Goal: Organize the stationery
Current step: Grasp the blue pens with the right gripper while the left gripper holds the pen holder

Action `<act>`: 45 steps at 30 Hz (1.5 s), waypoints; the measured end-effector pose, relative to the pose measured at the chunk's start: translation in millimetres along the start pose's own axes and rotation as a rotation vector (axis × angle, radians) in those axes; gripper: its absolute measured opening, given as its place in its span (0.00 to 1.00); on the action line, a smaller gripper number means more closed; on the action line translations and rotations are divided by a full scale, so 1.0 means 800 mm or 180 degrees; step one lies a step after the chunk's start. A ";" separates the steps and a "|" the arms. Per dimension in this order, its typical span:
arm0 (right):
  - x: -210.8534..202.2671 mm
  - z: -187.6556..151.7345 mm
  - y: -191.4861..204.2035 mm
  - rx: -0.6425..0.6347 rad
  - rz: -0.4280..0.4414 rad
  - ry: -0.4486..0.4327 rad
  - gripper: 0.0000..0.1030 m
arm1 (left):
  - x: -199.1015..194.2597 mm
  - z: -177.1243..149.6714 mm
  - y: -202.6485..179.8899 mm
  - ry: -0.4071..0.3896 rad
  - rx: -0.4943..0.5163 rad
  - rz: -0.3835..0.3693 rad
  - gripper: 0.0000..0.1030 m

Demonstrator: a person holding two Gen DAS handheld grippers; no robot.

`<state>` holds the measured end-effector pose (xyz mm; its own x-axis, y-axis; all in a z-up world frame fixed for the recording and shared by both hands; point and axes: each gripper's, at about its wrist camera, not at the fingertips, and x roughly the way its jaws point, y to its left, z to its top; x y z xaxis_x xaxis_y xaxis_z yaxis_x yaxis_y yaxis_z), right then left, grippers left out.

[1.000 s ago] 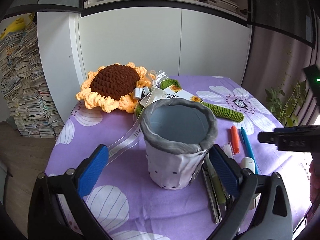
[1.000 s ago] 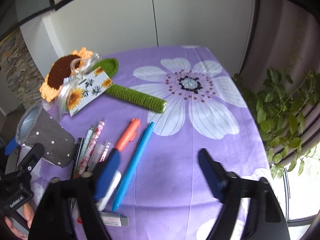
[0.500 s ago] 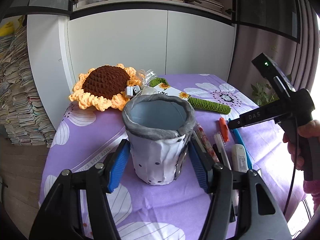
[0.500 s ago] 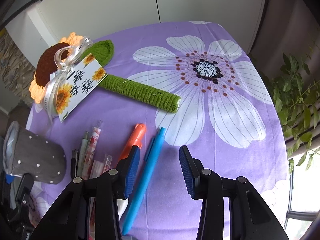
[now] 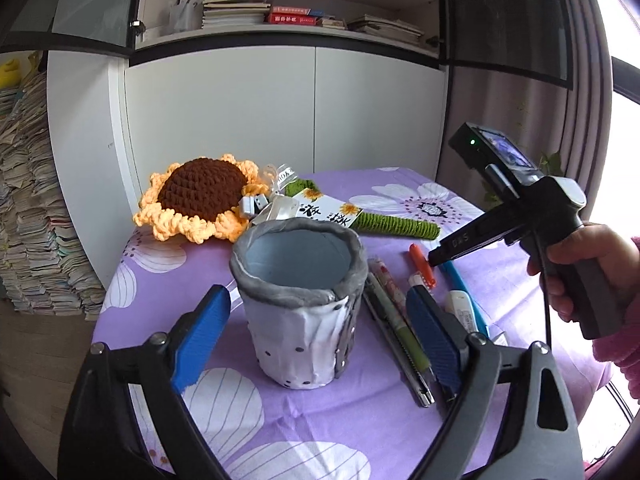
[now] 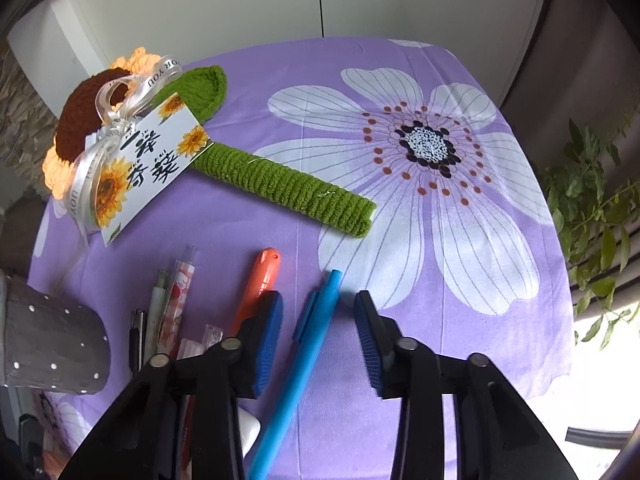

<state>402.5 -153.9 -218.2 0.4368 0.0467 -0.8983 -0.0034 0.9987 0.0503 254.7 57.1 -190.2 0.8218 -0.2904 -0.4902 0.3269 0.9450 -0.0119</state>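
A grey fabric pen cup (image 5: 298, 300) with white dots stands upright on the purple flowered tablecloth; it also shows in the right wrist view (image 6: 52, 348). My left gripper (image 5: 316, 340) is open, its blue pads on either side of the cup without touching it. To the cup's right lie several pens: an orange marker (image 6: 262, 280), a blue pen (image 6: 304, 364), a patterned pen (image 6: 176, 304) and a dark pen (image 5: 400, 344). My right gripper (image 6: 318, 340) is open and lowered over the blue pen, which lies between its pads.
A crocheted sunflower (image 5: 202, 200) with a green stem (image 6: 280, 188), ribbon and gift card (image 6: 148, 168) lies at the back of the table. A white eraser (image 5: 464, 308) lies among the pens. A plant (image 6: 596, 208) stands past the right edge. Cabinets stand behind.
My left gripper's pads were close against the cup half a second ago and have spread apart. My right gripper has dropped lower over the blue pen.
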 end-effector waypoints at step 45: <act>-0.016 -0.008 -0.003 -0.0068 0.0071 0.0037 0.42 | 0.021 -0.006 0.006 0.0215 -0.0040 0.0146 0.66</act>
<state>390.7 -156.5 -209.4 0.4260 0.0692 -0.9021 -0.0324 0.9976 0.0612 268.2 57.6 -202.6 0.8023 -0.2363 -0.5481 0.2834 0.9590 0.0013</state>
